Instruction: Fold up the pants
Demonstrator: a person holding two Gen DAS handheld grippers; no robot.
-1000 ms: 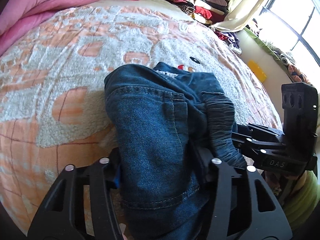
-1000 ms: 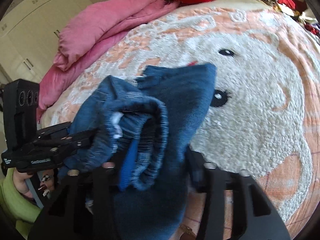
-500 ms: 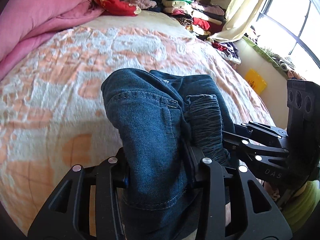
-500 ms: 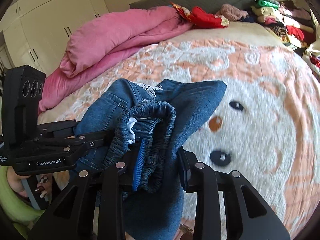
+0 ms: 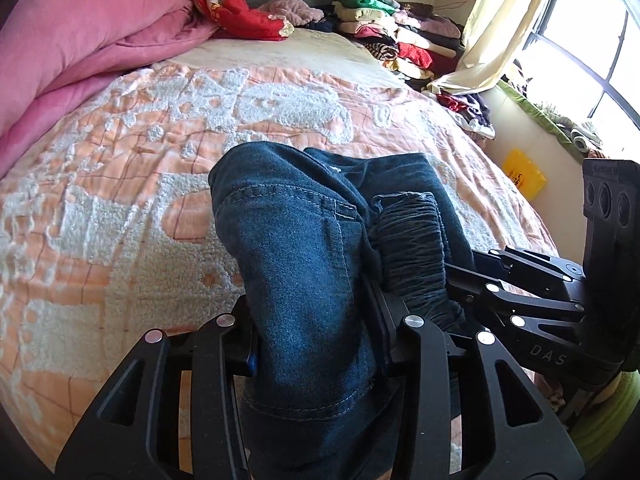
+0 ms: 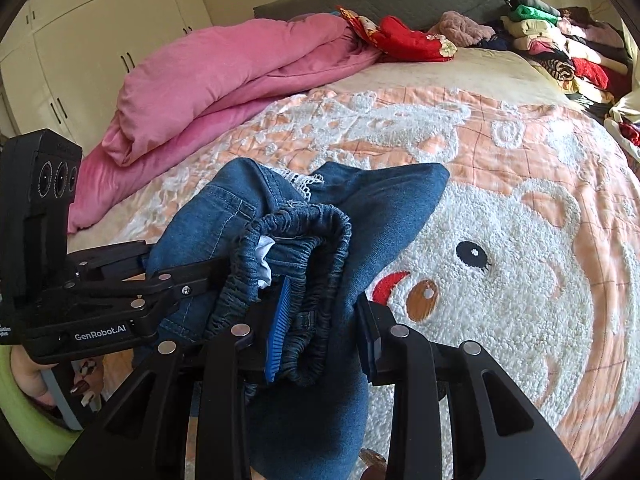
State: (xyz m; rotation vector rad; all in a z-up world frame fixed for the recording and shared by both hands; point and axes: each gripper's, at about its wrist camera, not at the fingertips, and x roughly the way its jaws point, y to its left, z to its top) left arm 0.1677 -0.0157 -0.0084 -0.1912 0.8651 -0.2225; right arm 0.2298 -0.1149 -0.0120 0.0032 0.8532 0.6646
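Both grippers hold the jeans up off the bed, side by side. The left gripper is clamped on a thick bunch of denim near a stitched seam, its pads pressed into the cloth on either side. The right gripper is clamped on the gathered elastic waistband; its blue pad shows edge-on against the ruched band, and a scrap of white label peeks out of the opening. In each view the other gripper reaches in from the side and bites the same bundle just beside the first, so the two grips are close together on the waist end of the garment. That closeness looks deliberate: with both claws pinching the top edge, the rest of the jeans hangs below them and drapes forward over the fingers, which should let the weight pull the legs straight before they are laid out. The folded mass is doubled over on itself, so the fold is probably only partly made. The bed's peach and white bear quilt lies bare in front, a likely place to set them down. A pink duvet and stacks of clothes sit well apart at the far end.
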